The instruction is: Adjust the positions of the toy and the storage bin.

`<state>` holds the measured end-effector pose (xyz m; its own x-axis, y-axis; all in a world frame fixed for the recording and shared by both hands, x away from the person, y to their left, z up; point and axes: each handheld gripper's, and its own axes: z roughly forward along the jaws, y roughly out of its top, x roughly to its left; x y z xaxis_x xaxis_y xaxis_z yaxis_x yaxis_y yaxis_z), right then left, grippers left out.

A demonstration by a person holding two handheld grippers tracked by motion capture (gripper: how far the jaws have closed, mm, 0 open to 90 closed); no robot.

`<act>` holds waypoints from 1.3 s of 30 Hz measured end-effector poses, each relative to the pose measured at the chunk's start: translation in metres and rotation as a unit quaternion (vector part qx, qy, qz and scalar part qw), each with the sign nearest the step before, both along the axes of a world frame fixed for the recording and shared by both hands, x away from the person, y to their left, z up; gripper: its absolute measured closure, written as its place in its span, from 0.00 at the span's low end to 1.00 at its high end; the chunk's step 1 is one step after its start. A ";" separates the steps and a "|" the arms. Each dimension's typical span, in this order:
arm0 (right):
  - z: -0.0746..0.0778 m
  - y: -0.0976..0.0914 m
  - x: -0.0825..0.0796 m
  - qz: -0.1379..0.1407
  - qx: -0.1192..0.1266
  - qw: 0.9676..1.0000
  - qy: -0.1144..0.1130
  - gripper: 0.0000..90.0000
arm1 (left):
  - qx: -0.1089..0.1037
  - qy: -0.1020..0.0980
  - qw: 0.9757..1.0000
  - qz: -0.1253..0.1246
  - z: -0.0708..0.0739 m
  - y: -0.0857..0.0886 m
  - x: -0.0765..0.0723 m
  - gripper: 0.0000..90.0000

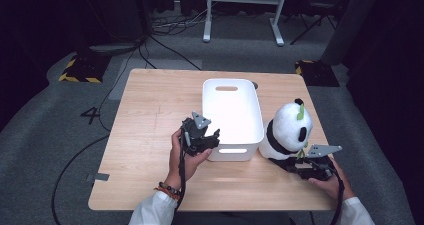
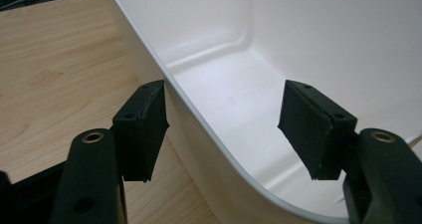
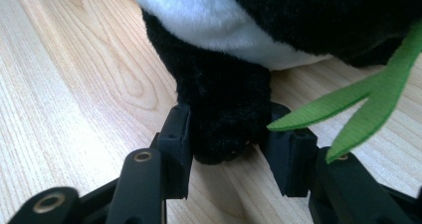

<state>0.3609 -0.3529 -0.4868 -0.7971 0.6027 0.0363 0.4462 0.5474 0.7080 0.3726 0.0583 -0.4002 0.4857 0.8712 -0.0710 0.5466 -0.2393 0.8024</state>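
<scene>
A white plastic bin point(image 1: 232, 110) stands in the middle of the wooden table point(image 1: 150, 115). My left gripper point(image 1: 214, 138) is open at the bin's near left corner. In the left gripper view the rim point(image 2: 199, 114) runs between the jaws, one jaw outside the wall and one inside, neither touching it; the gripper point(image 2: 226, 129) holds nothing. A black-and-white panda plush point(image 1: 289, 129) sits upright right of the bin. My right gripper point(image 1: 291, 164) is low on the table, shut on the panda's black leg point(image 3: 224, 114). A green felt leaf point(image 3: 368, 104) hangs over the right jaw.
The bin's inside point(image 2: 239, 84) holds nothing. A small dark object point(image 1: 255, 85) peeks out behind the bin's far right corner. Bare tabletop lies left of the bin. Cables point(image 1: 165, 27), a white desk frame point(image 1: 242, 7) and hazard-striped bases point(image 1: 80, 67) are on the floor beyond.
</scene>
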 end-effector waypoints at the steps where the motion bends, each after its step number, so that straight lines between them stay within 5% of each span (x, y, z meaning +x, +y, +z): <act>1: 0.000 0.000 0.000 -0.001 -0.001 1.000 -0.001 0.63 | -0.001 -0.001 1.000 -0.002 0.000 0.000 0.001 0.39; 8: 0.001 -0.001 -0.004 -0.011 0.003 1.000 -0.009 0.57 | -0.026 -0.032 0.999 -0.027 0.012 0.006 -0.004 0.25; 12: 0.004 -0.003 -0.008 -0.016 0.007 1.000 -0.016 0.55 | -0.044 -0.060 0.996 -0.047 0.024 0.013 -0.011 0.20; 17: 0.008 -0.007 -0.012 -0.020 0.016 0.999 -0.020 0.50 | -0.036 -0.081 0.995 -0.054 0.033 0.027 -0.018 0.18; 26: 0.013 -0.009 -0.017 -0.032 0.015 0.999 -0.030 0.40 | -0.017 -0.081 0.995 -0.053 0.026 0.058 -0.027 0.18; 39: 0.023 -0.015 -0.024 -0.074 0.020 0.996 -0.052 0.23 | 0.050 -0.055 0.996 -0.055 -0.011 0.085 -0.030 0.18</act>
<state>0.3366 -0.3674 -0.4638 -0.7006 0.7134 -0.0146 0.4435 0.4514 0.7743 0.3421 0.1433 -0.4113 0.5788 0.8122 0.0727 0.4224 -0.3749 0.8252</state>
